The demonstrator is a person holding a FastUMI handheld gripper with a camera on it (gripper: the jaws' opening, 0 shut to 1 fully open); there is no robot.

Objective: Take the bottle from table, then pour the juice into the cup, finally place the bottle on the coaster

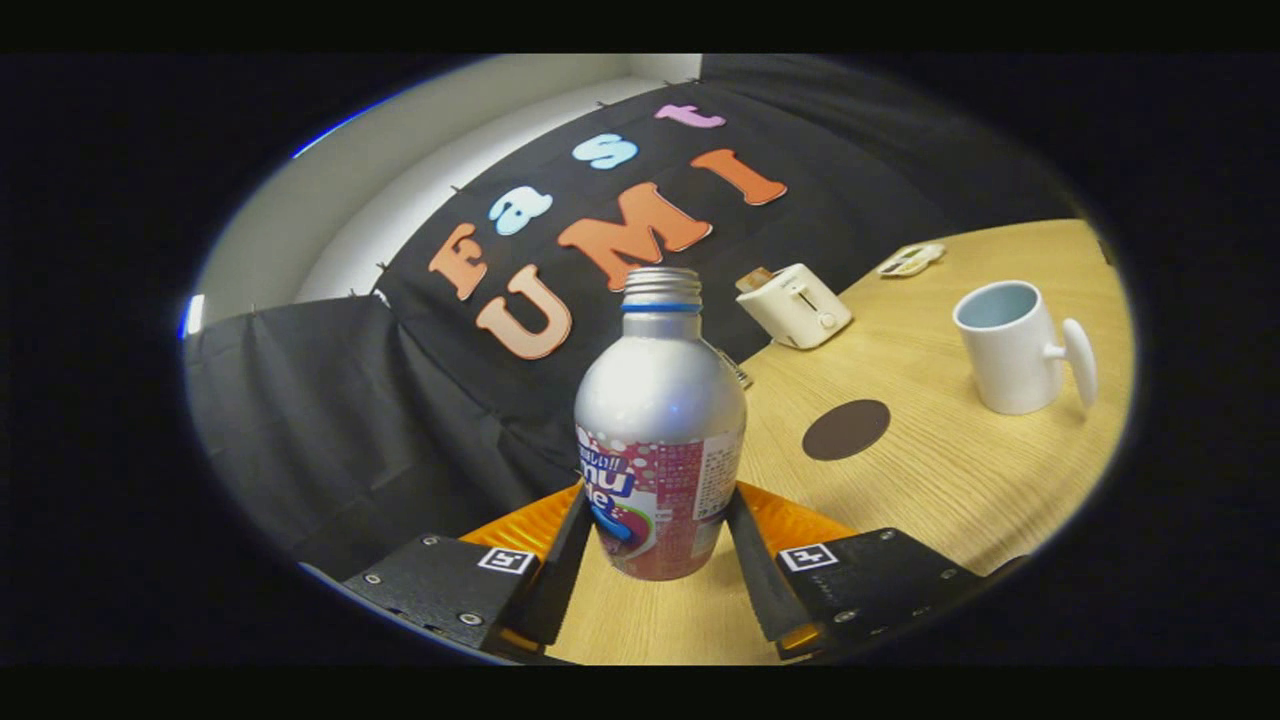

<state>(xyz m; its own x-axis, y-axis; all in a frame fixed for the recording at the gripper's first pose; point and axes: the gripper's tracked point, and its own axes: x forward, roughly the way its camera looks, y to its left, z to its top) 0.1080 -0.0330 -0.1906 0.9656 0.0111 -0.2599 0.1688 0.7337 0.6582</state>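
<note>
A silver metal bottle (659, 420) with a red label and an uncapped threaded neck sits between my gripper's two fingers. My gripper (655, 535) is shut on its lower body, with both fingers pressed against the label. The bottle looks lifted a little off the wooden table (930, 470) and the whole view is tilted. Beyond the fingers to the right lies a dark round coaster (846, 429) flat on the table. Further right stands a white cup (1012, 345) with a pale blue inside and a big handle, upright.
A white toaster (798, 305) stands at the table's far edge, by the black cloth wall. A small flat white object (911, 259) lies further back. Bare wood lies between the coaster and the cup.
</note>
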